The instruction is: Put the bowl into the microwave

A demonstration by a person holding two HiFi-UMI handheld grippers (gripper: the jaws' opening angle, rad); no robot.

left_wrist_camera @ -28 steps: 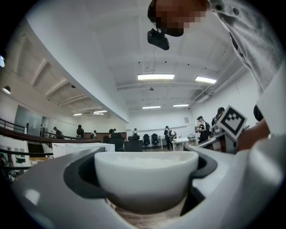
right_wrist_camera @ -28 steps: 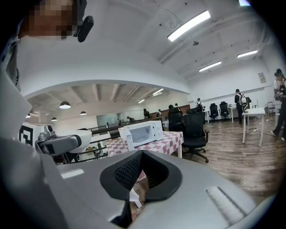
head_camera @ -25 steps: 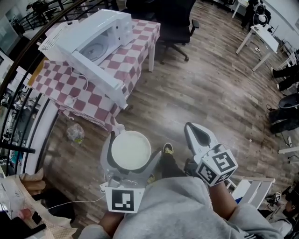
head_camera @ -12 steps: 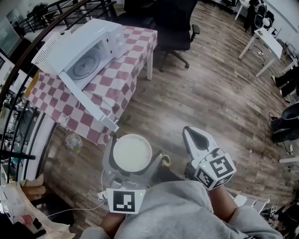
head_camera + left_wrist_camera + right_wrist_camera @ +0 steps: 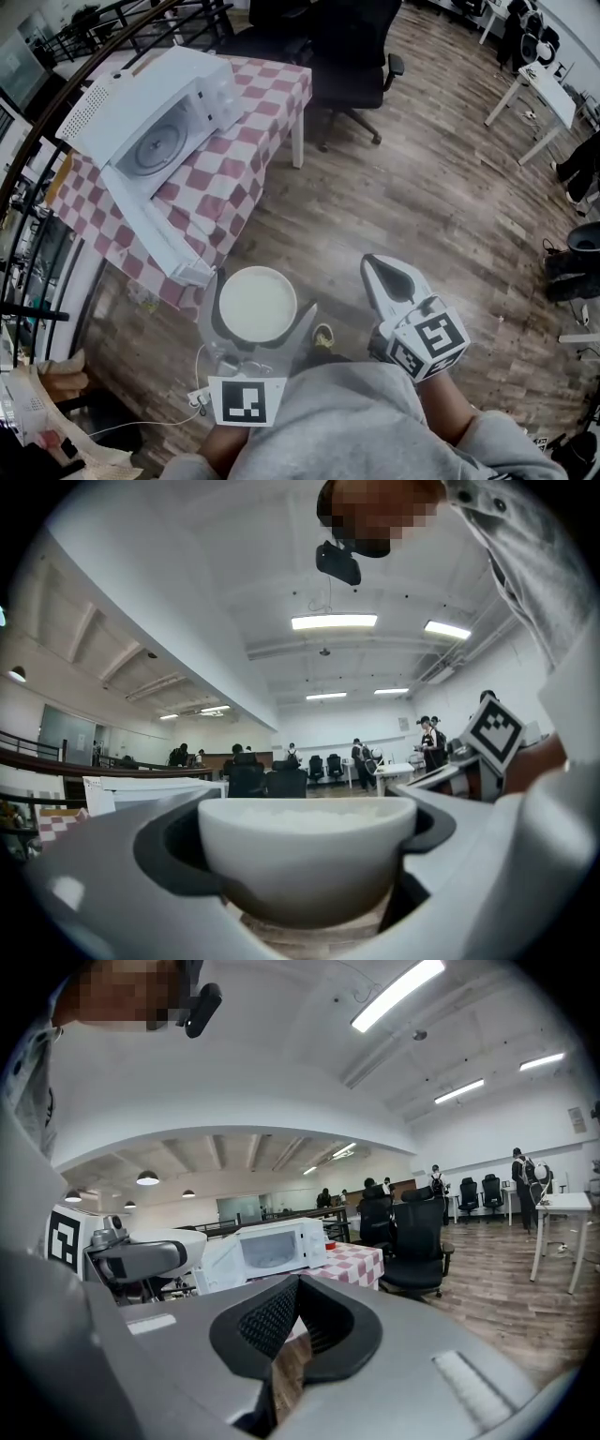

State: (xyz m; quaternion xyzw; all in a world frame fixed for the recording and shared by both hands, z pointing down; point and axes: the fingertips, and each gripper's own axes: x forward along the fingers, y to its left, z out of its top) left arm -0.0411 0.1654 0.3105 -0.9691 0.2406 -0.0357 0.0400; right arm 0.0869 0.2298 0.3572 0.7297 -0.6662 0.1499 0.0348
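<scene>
The left gripper (image 5: 259,294) holds the white bowl (image 5: 255,302) tight between its two jaws, one on each side. The bowl is up in the air over the wood floor (image 5: 422,187), just beside the near corner of the table (image 5: 272,103). It does not touch the table. The right gripper (image 5: 376,268) has its jaws pressed together with nothing in them. It is near the bowl, on the bowl's right.

The microwave (image 5: 122,103) sits at the left end of the table, which has a red and white checked top. Its door (image 5: 150,225) is wide open and sticks out along the table's near edge. The end of the door is close to the bowl.

The head view looks down into the microwave and shows the round plate (image 5: 155,150) inside. The left gripper view shows the bowl from the side, with something white and bumpy filling it. The right gripper view shows the front of the microwave and a black chair (image 5: 412,1241) by the table's right end. Only the two gripper views show people standing far away.
</scene>
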